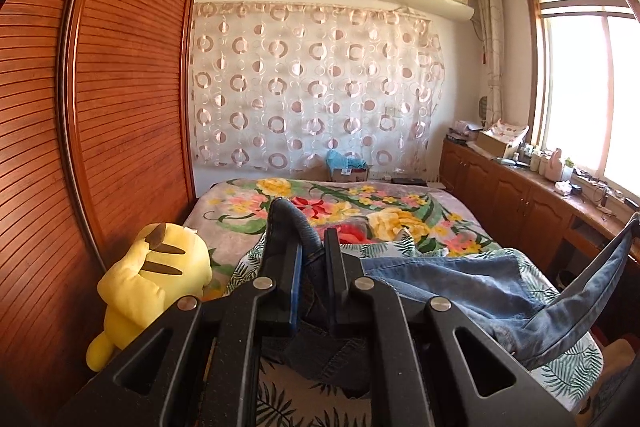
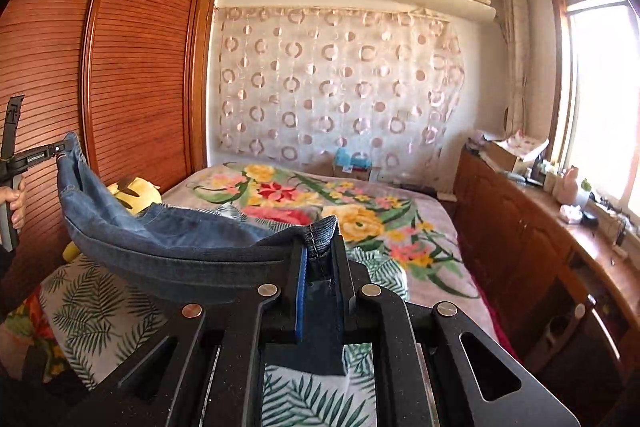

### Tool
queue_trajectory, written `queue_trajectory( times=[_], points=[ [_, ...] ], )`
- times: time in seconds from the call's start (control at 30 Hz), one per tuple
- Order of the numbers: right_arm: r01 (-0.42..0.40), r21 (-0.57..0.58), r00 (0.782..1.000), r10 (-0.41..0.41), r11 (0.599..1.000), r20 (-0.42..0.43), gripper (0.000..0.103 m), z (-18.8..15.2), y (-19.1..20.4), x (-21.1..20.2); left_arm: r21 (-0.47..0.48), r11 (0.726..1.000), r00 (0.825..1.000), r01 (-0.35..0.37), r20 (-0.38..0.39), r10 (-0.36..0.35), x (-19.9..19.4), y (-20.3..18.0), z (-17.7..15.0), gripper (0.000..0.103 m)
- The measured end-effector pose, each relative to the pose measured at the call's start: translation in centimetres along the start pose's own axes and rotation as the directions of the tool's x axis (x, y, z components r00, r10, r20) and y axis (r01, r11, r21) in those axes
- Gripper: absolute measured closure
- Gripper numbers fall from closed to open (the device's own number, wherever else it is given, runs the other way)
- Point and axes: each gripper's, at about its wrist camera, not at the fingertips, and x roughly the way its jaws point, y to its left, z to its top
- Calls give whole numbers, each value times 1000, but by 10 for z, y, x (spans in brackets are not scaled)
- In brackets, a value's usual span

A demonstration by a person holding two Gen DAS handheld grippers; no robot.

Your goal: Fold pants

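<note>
Both hand-held grippers, left [image 1: 314, 247] and right [image 2: 320, 247], level, pinching jeans [image 2: 168, 239] aloft

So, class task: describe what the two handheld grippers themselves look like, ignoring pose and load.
Both the left gripper and the right gripper are matte black, angular linkages with triangular cut-outs and round silver pivot bolts. One finger of each carries a blue pad. Seen from the right wrist, the left gripper bears small white lettering, too small to read. No cables show.

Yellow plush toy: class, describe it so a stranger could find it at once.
Start at the tall slatted wooden wardrobe. At its foot, on the bed's near left edge, lies the yellow plush toy. It is the only bright yellow stuffed figure, with brown stripes on its back.
</note>
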Motion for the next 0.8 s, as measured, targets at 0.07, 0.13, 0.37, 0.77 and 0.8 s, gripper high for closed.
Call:
queue_trajectory(
  times=[0.07, 0.13, 0.37, 0.77, 0.8],
  points=[
    [12, -13, 1000, -12, 1000, -10, 93, -9, 2, 4, -13, 1000, 1000, -3, -16, 3, 12, 3, -1, 92],
    [18, -20, 999, -18, 1000, -29, 93, -10, 5, 16, -21, 1000, 1000, -5, -31, 4, 23, 6, -3, 92],
    [16, -11, 993, -17, 1000, -121, 93, -17, 5, 53, -14, 1000, 996, -19, -83, 17, 63, 5, -13, 92],
    [45, -16, 988, -47, 999, -144, 93, 21, -5, 103, 20, 1000, 993, -21, -119, 23, 137, 0, 2, 92],
    [46, -16, 989, -48, 999, -142, 93, 22, -5, 108, 17, 1000, 992, -23, -121, 25, 146, 2, 3, 92]
  ],
)
